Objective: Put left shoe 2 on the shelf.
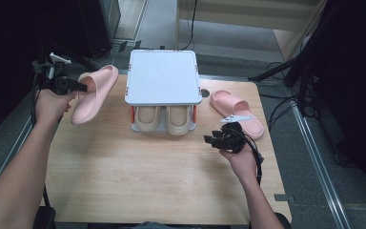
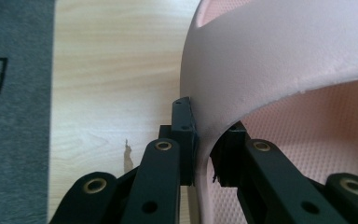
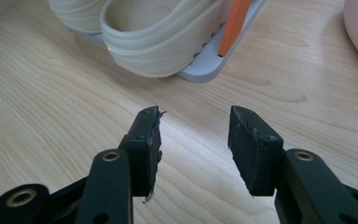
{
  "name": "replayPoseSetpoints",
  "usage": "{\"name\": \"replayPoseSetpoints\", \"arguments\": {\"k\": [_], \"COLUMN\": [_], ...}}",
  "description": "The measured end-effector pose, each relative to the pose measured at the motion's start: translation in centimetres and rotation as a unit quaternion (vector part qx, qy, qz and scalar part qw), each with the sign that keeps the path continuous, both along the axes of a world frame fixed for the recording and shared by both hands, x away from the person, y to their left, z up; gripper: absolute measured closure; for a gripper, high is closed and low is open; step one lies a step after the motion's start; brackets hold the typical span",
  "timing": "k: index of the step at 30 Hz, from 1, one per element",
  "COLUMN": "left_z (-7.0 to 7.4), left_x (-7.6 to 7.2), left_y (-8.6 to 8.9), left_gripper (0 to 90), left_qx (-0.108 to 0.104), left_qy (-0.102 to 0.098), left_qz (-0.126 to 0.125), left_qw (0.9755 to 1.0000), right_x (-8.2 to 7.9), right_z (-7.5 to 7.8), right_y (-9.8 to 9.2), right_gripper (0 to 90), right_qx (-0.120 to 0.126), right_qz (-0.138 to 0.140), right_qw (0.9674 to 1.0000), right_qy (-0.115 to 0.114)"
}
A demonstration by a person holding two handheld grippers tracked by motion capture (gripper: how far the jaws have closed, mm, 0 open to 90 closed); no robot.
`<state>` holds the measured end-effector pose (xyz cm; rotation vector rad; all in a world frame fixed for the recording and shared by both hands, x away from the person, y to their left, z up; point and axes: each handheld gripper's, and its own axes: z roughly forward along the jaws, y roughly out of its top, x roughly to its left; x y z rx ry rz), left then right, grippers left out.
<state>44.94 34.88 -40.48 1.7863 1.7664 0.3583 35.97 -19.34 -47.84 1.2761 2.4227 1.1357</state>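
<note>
Wooden worktop (image 1: 147,176) carried a small two-tier shoe rack (image 1: 162,78) at its far middle, grey floor around it. Lower tier already held a beige pair of slippers (image 1: 164,119); the white top shelf was bare.

Left claw (image 1: 83,87) was clamped on the strap edge of one pink slipper (image 1: 95,93), one jaw outside the strap and one inside, slipper raised off the wood and tilted, just left of the rack. Second pink slipper (image 1: 237,112) lay flat to the right of the rack, untouched. Right claw (image 1: 210,140) hung with jaws apart, nothing between them, near the rack's front right corner.

Judgement: about a third done if the pink pair belongs on top. Remaining: place the lifted slipper, then fetch its mate. Obstacle: the shelf's near left edge, close to the slipper's path.
</note>
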Motion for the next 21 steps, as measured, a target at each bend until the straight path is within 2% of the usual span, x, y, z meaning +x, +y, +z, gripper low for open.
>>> {"name": "replayPoseSetpoints", "arguments": {"k": [2, 5, 10, 16, 17, 18, 21], "left_z": [0.9, 2.2, 3.4, 6.3, 7.3, 7.3, 9.0], "left_x": [0.2, 0.7, 1.2, 1.9, 2.2, 2.2, 2.8], "left_y": [0.0, 0.0, -0.7, -2.3, -3.1, -3.1, -4.8], "left_gripper": [80.8, 80.7, 80.3, 80.1, 79.7, 79.6, 79.1], "left_qx": [0.005, 0.002, 0.005, 0.005, 0.008, 0.008, 0.006], "left_qy": [0.001, -0.002, -0.005, -0.021, -0.026, -0.026, -0.036], "left_qz": [0.002, 0.005, 0.000, -0.006, -0.009, -0.009, -0.018], "left_qw": [1.0000, 1.0000, 1.0000, 0.9997, 0.9996, 0.9996, 0.9992], "right_x": [0.2, 0.5, 0.7, 0.9, 0.9, 0.9, 0.8], "right_z": [0.1, 0.0, 0.1, 0.1, 0.1, 0.1, 0.1], "right_y": [0.1, 0.5, 0.7, 1.0, 1.2, 1.2, 1.3], "right_gripper": [54.7, 54.7, 54.7, 54.7, 54.7, 54.7, 54.7], "right_qx": [0.002, 0.003, 0.002, 0.001, 0.001, 0.001, -0.003], "right_qz": [0.002, 0.006, 0.011, 0.017, 0.019, 0.019, 0.026], "right_qw": [1.0000, 1.0000, 0.9999, 0.9998, 0.9998, 0.9998, 0.9997], "right_qy": [-0.002, -0.001, -0.001, -0.003, -0.001, -0.001, -0.002]}}
